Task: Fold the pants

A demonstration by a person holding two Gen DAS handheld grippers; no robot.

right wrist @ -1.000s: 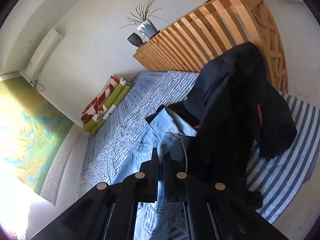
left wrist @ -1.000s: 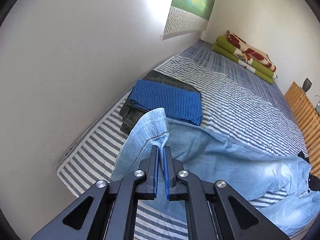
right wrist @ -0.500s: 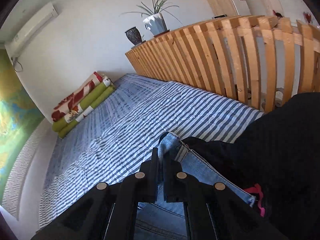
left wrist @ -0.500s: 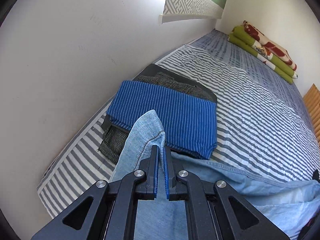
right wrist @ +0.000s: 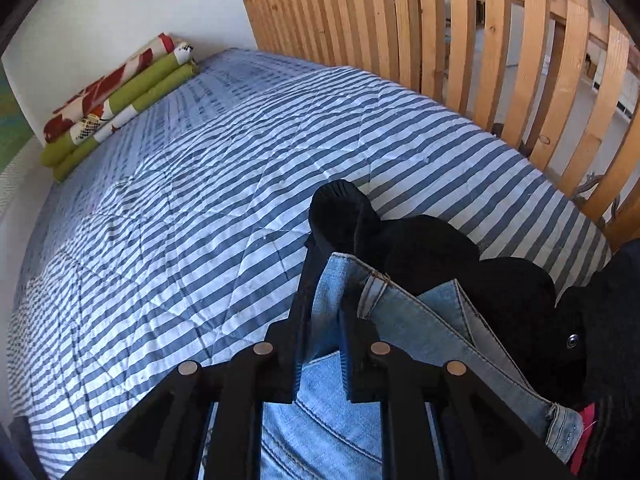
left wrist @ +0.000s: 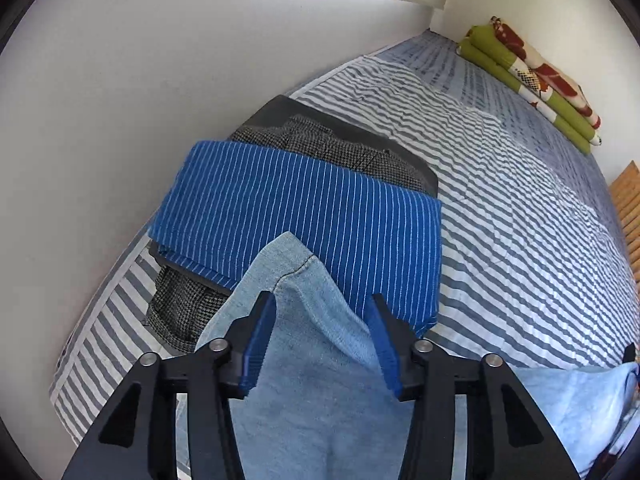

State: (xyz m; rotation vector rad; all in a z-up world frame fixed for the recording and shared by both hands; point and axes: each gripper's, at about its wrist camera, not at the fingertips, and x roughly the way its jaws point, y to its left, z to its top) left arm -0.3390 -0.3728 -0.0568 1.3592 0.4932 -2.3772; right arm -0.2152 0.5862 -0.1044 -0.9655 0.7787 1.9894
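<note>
Now we have the jeans point(left wrist: 320, 392) stretched along the striped bed point(left wrist: 520, 216), one end under each hand, so the cloth lies flat enough to fold. Our left tongs point(left wrist: 320, 328) are opening: the blue pads stand apart and the hem of a leg sits loose between them, draped onto the folded blue striped cloth point(left wrist: 304, 216) of the pile by the wall. That overlap is probably just where the leg's length ran out. Our right tongs point(right wrist: 326, 320) are opening too, though only a little, and the waistband stands in the narrow gap beside a heap of black clothing point(right wrist: 440, 256). We judge this a laying-out step, with the folds themselves not yet made.
</note>
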